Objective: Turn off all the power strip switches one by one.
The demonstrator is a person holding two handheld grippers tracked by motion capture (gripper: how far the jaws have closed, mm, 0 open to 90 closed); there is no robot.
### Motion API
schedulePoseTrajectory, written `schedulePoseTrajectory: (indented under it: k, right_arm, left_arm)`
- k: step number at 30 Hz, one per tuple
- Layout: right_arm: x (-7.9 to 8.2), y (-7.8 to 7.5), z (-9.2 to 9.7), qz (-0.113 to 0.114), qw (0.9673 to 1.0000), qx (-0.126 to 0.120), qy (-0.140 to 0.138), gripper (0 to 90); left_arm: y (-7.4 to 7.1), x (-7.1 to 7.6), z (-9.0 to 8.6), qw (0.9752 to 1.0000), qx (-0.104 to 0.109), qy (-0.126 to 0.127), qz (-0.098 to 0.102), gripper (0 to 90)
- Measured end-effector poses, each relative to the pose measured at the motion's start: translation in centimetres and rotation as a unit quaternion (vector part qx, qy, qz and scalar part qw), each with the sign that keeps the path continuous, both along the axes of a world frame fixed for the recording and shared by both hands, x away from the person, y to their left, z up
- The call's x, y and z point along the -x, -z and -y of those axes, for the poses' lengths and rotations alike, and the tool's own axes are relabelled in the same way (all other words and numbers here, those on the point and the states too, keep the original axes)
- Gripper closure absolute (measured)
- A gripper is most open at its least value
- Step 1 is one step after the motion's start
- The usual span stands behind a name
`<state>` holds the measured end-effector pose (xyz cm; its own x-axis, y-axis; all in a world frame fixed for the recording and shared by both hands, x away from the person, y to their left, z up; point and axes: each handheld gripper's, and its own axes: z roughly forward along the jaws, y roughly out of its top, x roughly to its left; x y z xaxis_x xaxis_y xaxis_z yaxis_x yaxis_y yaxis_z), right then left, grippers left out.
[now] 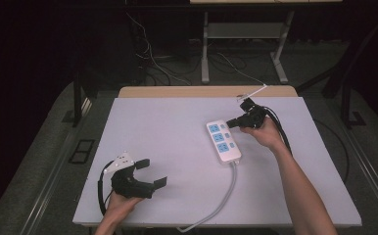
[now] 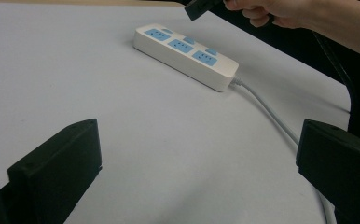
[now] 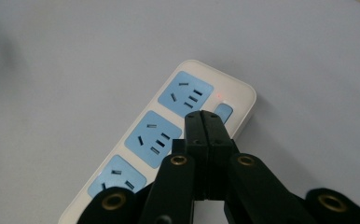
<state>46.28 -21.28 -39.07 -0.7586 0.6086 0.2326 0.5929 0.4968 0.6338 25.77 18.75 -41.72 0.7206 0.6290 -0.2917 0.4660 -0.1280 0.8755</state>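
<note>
A white power strip (image 1: 222, 139) with three blue sockets lies on the white table, right of its middle. In the right gripper view the strip (image 3: 136, 154) shows a small red light lit beside a blue button (image 3: 223, 112). My right gripper (image 3: 205, 117) hangs just above that button end, jaws pressed together with nothing between them. In the high view the right gripper (image 1: 230, 123) points left at the strip's far end. My left gripper (image 1: 153, 171) rests at the front left, jaws wide apart and empty. From the left gripper view the strip (image 2: 185, 53) lies ahead.
The strip's grey cord (image 1: 222, 201) runs toward the front edge of the table (image 1: 143, 127) and drops over it. A wooden strip (image 1: 177, 91) borders the far edge. Cables and metal stand legs (image 1: 205, 54) lie on the dark floor beyond.
</note>
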Motion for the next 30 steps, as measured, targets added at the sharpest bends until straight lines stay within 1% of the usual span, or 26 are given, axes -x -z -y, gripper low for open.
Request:
schedulePoseTrajectory:
  k: [7, 12, 13, 19, 30]
  right_arm:
    - [-1.0, -0.4, -0.8, 0.001, 1.0, 0.002, -0.001, 90.0]
    - [-1.6, -0.3, -1.5, 0.002, 1.0, 0.003, -0.005, 90.0]
    - [-1.7, -0.3, -1.7, -0.001, 1.0, 0.003, -0.003, 90.0]
    - [-2.2, 0.3, -2.3, -0.002, 1.0, 0.004, -0.002, 90.0]
    - [-2.6, 1.6, -2.5, -0.011, 0.9997, 0.021, -0.001, 90.0]
  left_arm:
    - [0.1, 0.0, 0.0, 1.0, 0.001, 0.002, -0.001, 0.0]
    - [0.1, -0.1, 0.0, 1.0, 0.002, 0.003, -0.001, 0.0]
    - [0.0, -0.1, -0.1, 1.0, 0.002, 0.002, -0.002, 0.0]
    - [0.0, 0.0, -0.2, 1.0, 0.004, 0.0, -0.001, 0.0]
    - [0.0, 0.0, -0.3, 1.0, 0.005, 0.001, 0.0, 0.0]
